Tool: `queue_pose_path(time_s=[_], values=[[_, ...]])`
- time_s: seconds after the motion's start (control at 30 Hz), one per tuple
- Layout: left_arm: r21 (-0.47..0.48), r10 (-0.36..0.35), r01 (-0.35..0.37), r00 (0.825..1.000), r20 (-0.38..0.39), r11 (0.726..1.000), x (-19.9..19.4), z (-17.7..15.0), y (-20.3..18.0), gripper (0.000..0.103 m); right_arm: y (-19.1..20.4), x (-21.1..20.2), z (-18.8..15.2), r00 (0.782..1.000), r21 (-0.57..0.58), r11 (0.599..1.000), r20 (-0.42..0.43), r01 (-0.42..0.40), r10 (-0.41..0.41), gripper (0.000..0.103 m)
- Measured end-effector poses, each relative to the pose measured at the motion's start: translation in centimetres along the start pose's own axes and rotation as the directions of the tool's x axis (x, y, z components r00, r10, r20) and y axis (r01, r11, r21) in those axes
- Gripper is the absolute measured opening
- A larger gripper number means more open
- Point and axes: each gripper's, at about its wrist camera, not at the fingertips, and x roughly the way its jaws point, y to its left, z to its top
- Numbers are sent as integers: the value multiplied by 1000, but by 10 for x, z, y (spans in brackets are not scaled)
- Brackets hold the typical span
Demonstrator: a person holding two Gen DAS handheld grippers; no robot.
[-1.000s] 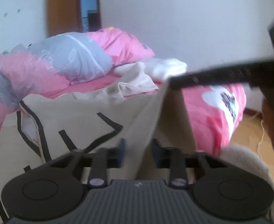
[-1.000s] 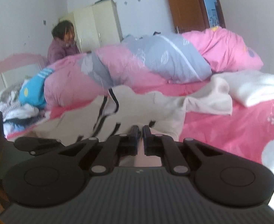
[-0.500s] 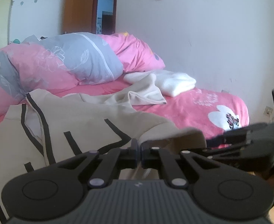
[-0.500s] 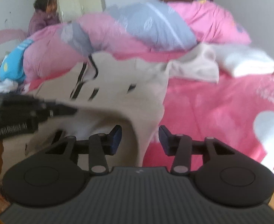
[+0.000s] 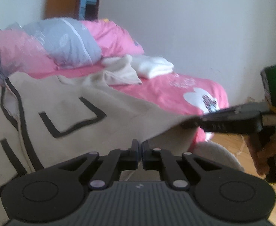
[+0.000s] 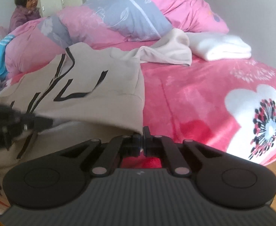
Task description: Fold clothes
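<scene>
Right wrist view | beige garment [image 6: 92, 86] is lying lengthwise toward the pillows, hem overhanging the bed's [image 6: 185, 98] foot edge | right gripper [image 6: 142, 139] is pinching its hem corner | left gripper [image 5: 139, 150] is clamping the hem too

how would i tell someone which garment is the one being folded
Start at the pink bed. The beige garment lies at its near edge, both grippers pinching its hem. Black line markings set it apart from the plain cream cloth and folded white towel behind.
</scene>
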Motion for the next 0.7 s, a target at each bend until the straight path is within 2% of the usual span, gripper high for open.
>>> queue_pose_path(time_s=[0.07,0.1,0.13,0.17,0.2,0.23,0.3,0.47,0.57,0.7], values=[[-16,-33,33,999,-7,999,-3,-5,4,12,-4,3,-1,1000,15,1000,-10,6,-6,3],[-27,-51,50,999,-5,998,-6,-7,7,21,-6,5,-2,1000,26,1000,-16,8,-8,7],[-29,-63,63,998,9,998,-12,-10,8,29,-9,5,-2,1000,39,999,-21,15,-14,18],[-31,-74,75,997,24,997,-18,-12,9,36,-11,4,-3,999,52,998,-23,32,-31,26],[-37,-69,71,997,45,997,-26,-15,12,47,-13,2,-4,999,62,997,-24,48,-47,37],[-42,-62,65,996,66,997,-34,-18,15,53,-15,0,-4,998,69,996,-23,59,-57,44],[-74,-50,57,994,100,996,-50,-23,25,55,-19,-1,-5,997,89,993,-30,78,-76,54],[-207,6,24,990,142,978,-84,-31,60,59,-28,-2,-9,995,149,985,-64,84,-75,63],[-324,33,14,989,142,946,-97,-38,88,59,-42,-5,-9,996,248,968,-86,44,-24,67],[-451,20,39,992,125,892,-102,-45,116,58,-63,-12,-10,993,412,911,-109,1,48,75]])
